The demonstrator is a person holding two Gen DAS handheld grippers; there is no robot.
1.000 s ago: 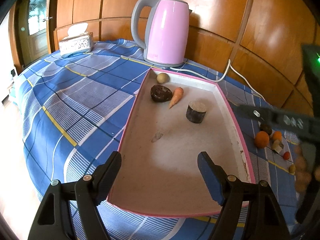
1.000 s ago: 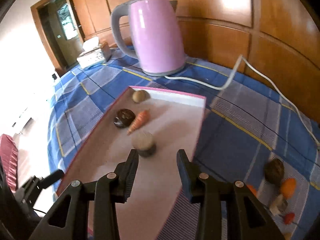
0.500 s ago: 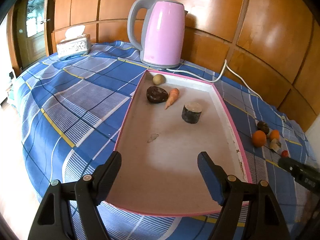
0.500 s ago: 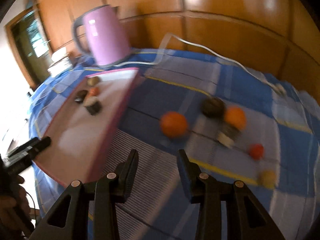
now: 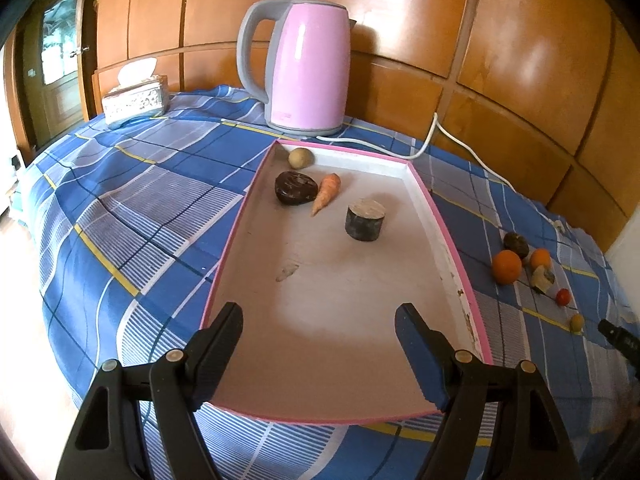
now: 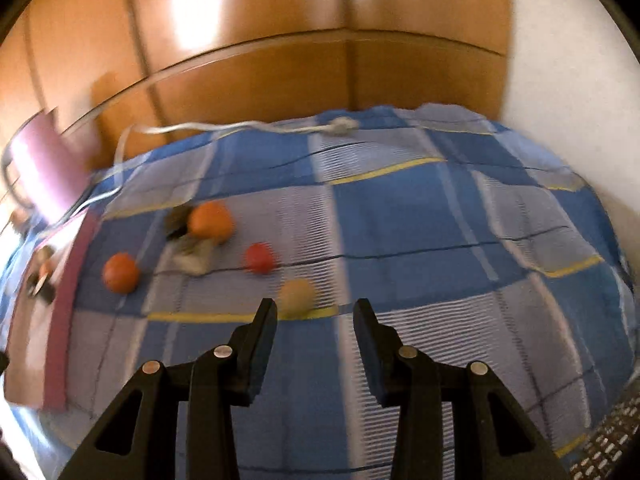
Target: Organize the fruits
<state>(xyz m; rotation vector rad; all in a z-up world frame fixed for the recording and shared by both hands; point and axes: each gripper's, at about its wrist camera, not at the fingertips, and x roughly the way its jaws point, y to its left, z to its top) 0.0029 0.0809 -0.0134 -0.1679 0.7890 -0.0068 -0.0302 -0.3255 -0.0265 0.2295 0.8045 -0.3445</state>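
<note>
A: Hovering over the near end of the pink-rimmed tray (image 5: 448, 240), the left gripper (image 5: 319, 330) has its jaws set wide apart with nothing between them, in the lower middle of the left wrist frame.

B: What lies in the tray?

A: Four things, all in the upper part of it: a small round potato (image 5: 301, 157) at the far corner, a dark lump (image 5: 296, 188) just below it, a carrot (image 5: 326, 193) touching or almost touching that lump's right side, and a dark stub with a pale cut top (image 5: 365, 219) standing apart to the lower right.

B: And the loose fruit?

A: On the blue checked cloth (image 5: 140, 208), at the right of that frame: a large orange (image 5: 507, 267), a dark round fruit (image 5: 515, 245) above it, a smaller orange (image 5: 540, 258), a pale wedge-like piece (image 5: 542, 277), a little red fruit (image 5: 563, 297) and a small yellow one (image 5: 576, 322).

B: Where is the right gripper?

A: The right gripper (image 6: 315, 316) sits at the bottom centre of its own blurred view, jaws parted by a modest gap and empty. The yellow fruit is just beyond its left fingertip, not touched as far as I can tell.

B: Anything behind?

A: A pink kettle (image 5: 306, 68) at upper centre and a tissue box (image 5: 135, 98) at upper left.
</note>
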